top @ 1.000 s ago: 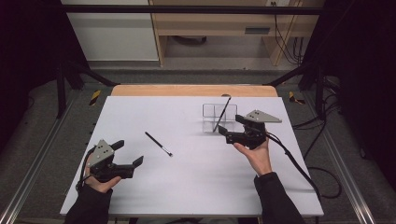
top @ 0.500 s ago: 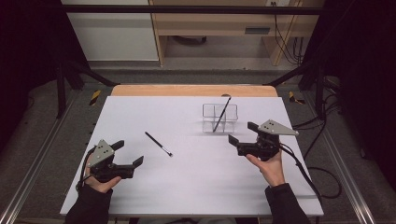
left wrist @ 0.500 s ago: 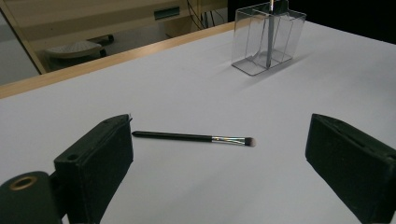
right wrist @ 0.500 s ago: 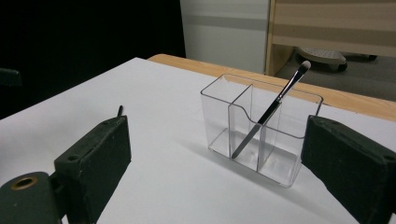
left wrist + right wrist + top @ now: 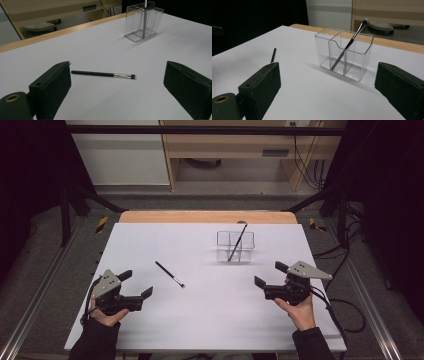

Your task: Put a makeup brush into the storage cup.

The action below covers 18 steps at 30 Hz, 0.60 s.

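Note:
A clear plastic organizer [image 5: 235,246] with several compartments stands on the white table, right of centre at the back. A black makeup brush [image 5: 238,241] leans upright in it, bristles up. A second black brush [image 5: 169,273] lies flat on the table, left of centre. My left gripper [image 5: 136,283] rests near the front left corner, open and empty, with the lying brush [image 5: 103,74] just beyond its jaws. My right gripper [image 5: 269,274] sits at the front right, facing the organizer [image 5: 344,53] from a short distance. Its jaws have just been opening, with nothing between them.
The white tabletop [image 5: 210,325] ends in a wooden strip [image 5: 207,216] along the far side. Metal rails [image 5: 30,320] run along both sides of the table. A cable [image 5: 345,307] trails from the right gripper over the floor. Shelving [image 5: 225,150] stands behind the table.
The right gripper has drawn back from the organizer, to the right and toward the person, leaving the brush standing in it. The left gripper and the lying brush have not moved.

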{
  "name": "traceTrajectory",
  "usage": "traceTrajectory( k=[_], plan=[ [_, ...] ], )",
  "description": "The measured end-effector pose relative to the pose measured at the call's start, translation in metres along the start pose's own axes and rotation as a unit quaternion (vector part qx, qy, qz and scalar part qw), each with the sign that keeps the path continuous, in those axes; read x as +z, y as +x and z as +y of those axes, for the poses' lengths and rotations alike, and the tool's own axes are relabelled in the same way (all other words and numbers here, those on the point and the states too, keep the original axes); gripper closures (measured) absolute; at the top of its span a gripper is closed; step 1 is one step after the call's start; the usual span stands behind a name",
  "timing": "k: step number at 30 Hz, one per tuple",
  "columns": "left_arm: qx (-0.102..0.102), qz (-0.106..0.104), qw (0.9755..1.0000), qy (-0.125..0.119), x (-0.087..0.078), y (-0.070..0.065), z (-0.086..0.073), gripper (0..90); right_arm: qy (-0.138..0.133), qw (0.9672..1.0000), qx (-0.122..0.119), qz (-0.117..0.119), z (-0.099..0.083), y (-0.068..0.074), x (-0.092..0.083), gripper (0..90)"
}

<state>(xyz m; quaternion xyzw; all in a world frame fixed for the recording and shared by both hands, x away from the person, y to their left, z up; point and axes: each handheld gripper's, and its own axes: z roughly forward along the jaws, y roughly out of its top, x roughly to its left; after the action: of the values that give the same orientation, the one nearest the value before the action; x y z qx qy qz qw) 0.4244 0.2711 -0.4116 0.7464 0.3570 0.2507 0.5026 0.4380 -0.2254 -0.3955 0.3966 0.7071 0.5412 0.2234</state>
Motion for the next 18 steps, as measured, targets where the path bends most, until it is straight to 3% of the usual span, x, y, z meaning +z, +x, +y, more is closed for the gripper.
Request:
traceTrajectory(
  k=[11,18],
  plan=[
    [-0.008,0.003,1.0000,-0.005,-0.003,0.004,-0.001,7.0,0.015,0.9998,-0.004,-0.011,-0.021,-0.002,-0.013,7.3],
    [-0.010,0.004,0.9999,-0.008,-0.005,0.005,-0.001,7.0,0.007,0.9999,-0.002,-0.015,-0.025,-0.004,-0.019,7.2]
  ],
)
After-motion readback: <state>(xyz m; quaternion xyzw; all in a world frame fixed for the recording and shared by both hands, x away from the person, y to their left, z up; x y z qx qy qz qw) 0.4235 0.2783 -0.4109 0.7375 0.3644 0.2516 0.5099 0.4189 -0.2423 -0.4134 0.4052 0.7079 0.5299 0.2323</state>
